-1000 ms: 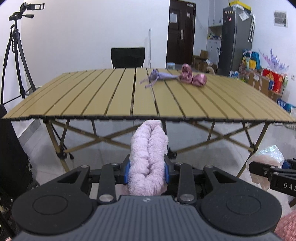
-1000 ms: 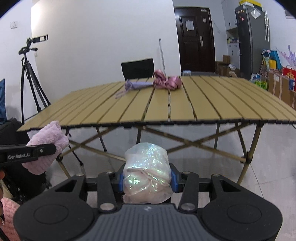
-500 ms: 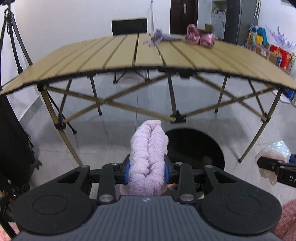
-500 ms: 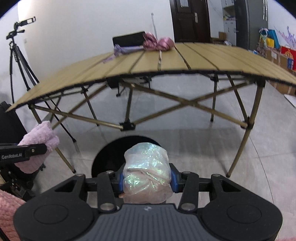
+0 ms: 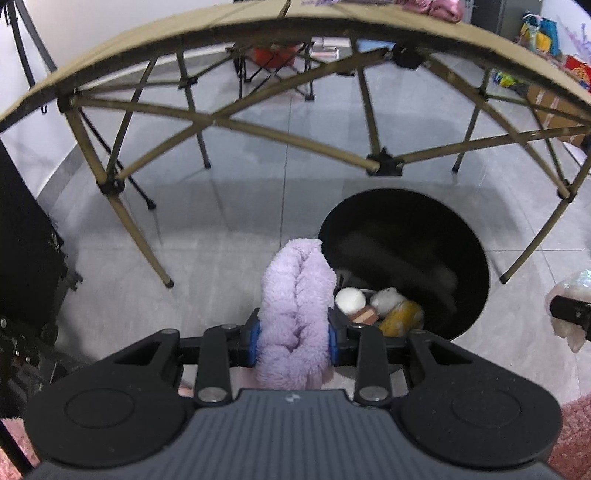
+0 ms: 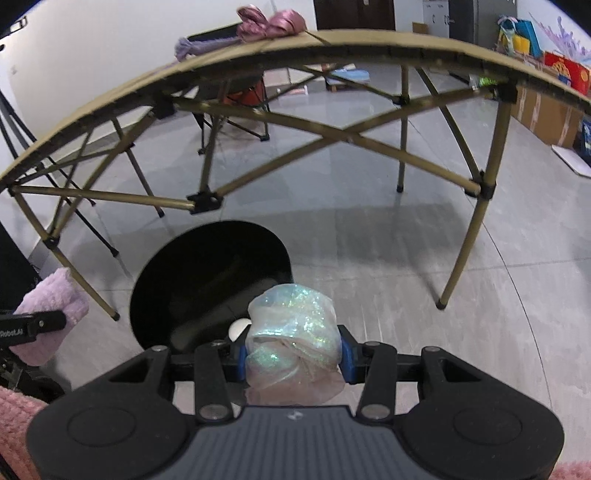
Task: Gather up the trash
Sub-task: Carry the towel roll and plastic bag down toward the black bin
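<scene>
While a slatted folding table (image 5: 258,48) arches over both views on its crossed tan legs, a round black trash bin (image 5: 443,236) stands on the grey tiled floor (image 5: 221,240) beneath its near edge. On the far side of the tabletop lie a crumpled pink cloth (image 6: 271,22) and, just beside it, a lilac bundle (image 6: 192,46). Inside the bin, near its closest wall, rest a white ball (image 5: 349,300), a pale plush lump (image 5: 386,301), a yellow piece (image 5: 402,318) and a small brown-striped scrap (image 5: 364,315), all pressed close together. The left gripper (image 5: 293,334) is clamped on a fluffy lilac towel (image 5: 295,295), which stands upright between the blue pads, above the floor just left of the bin's rim. The right gripper (image 6: 293,356) is closed around an iridescent plastic wad (image 6: 293,332), held just outside the bin's right rim, the bin lying to its left. Each gripper's load shows at the edge of the other's view.
</scene>
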`<state>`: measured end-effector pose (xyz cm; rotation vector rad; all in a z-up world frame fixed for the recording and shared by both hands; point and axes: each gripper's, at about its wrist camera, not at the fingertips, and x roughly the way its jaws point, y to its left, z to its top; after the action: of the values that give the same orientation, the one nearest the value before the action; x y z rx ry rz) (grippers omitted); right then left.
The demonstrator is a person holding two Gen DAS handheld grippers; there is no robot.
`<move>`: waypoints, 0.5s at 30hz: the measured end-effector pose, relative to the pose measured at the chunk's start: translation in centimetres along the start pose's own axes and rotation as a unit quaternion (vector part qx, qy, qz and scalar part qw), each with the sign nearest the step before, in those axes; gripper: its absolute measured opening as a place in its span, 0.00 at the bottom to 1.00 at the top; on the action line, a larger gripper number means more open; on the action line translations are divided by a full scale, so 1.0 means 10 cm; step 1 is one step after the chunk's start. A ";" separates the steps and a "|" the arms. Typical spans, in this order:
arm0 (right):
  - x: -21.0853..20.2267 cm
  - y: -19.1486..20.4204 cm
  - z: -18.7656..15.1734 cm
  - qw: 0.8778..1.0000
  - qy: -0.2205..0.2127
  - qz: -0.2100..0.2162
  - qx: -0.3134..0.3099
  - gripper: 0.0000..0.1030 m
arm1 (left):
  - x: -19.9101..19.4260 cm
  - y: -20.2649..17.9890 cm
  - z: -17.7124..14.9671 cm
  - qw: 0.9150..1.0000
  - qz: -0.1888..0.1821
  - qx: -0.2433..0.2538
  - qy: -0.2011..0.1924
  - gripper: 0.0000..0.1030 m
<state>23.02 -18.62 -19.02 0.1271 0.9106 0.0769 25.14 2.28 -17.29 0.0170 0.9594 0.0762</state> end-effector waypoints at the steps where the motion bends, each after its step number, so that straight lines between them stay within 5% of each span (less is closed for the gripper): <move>1: 0.03 -0.01 0.00 1.000 0.003 -0.002 0.001 0.42 | 0.03 0.01 0.00 1.000 0.002 -0.002 0.004 0.32; 15: 0.31 -0.08 -0.05 0.999 0.046 -0.024 0.007 0.42 | 0.31 0.12 0.01 0.998 0.028 -0.021 0.051 0.32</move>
<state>24.50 -18.97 -21.83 0.1159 1.0061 0.0310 26.92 3.73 -19.67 0.0017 1.0598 0.1495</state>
